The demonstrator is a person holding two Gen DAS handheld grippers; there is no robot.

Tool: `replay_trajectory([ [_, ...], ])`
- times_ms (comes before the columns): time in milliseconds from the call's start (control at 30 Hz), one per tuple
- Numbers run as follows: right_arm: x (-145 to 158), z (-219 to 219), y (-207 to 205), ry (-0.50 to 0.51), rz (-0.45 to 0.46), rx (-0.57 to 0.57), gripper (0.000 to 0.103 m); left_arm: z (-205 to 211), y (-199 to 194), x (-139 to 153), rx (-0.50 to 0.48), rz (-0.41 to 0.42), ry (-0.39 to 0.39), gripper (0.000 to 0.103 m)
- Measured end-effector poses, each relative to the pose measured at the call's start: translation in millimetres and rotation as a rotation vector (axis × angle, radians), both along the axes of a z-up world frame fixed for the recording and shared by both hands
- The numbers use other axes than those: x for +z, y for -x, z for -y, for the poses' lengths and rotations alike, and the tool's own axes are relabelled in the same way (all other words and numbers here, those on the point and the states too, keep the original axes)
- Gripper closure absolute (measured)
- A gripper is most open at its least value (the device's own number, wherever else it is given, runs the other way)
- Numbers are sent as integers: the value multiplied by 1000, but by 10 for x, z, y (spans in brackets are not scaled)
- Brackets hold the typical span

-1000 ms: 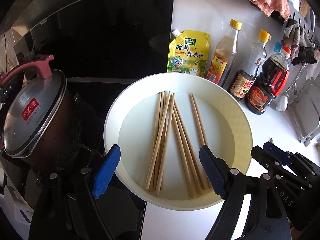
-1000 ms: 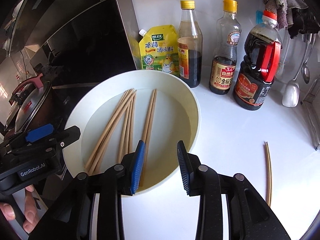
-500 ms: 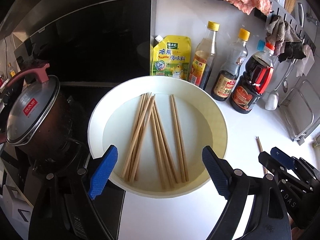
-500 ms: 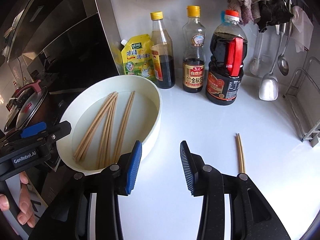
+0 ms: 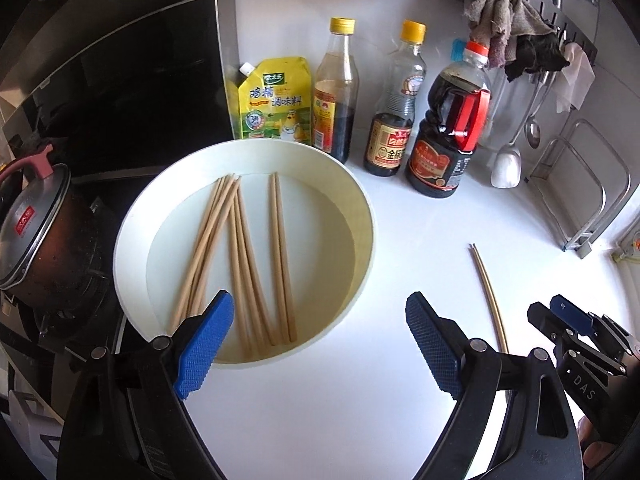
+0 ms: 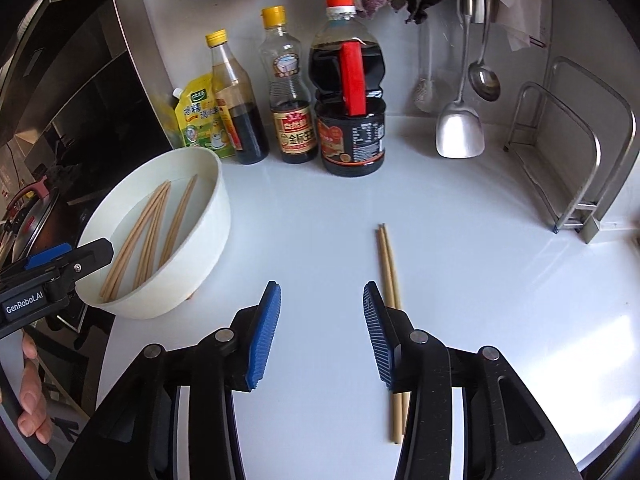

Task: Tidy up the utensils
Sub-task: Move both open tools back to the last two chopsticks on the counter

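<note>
Both grippers shifted right of the bowl

Right gripper (image 6: 322,330) now hangs half-open and empty over the counter (image 6: 460,280), beside the loose chopstick pair (image 6: 387,264). Left gripper (image 5: 320,346), wide open and empty, faces the white bowl (image 5: 362,240) holding chopsticks (image 5: 240,256) at the counter's stove edge

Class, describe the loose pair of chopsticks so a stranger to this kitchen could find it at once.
Start at the white countertop in front of the sauce bottles. Right of the white bowl lies the loose pair of chopsticks. Unlike the others, it lies flat on the counter, not in the bowl.
</note>
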State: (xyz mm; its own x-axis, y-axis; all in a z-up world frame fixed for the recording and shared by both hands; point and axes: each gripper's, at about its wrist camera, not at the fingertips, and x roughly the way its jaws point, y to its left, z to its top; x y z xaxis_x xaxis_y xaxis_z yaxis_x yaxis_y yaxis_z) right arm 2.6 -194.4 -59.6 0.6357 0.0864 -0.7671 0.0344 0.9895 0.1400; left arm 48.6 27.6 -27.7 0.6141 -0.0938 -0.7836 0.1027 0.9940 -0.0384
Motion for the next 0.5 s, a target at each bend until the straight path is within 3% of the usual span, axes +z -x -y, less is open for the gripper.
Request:
replay_trajectory([
  [500,-344,487,58,-1,-52,-55,60,544,49,-228,-69,-46,-14,16],
])
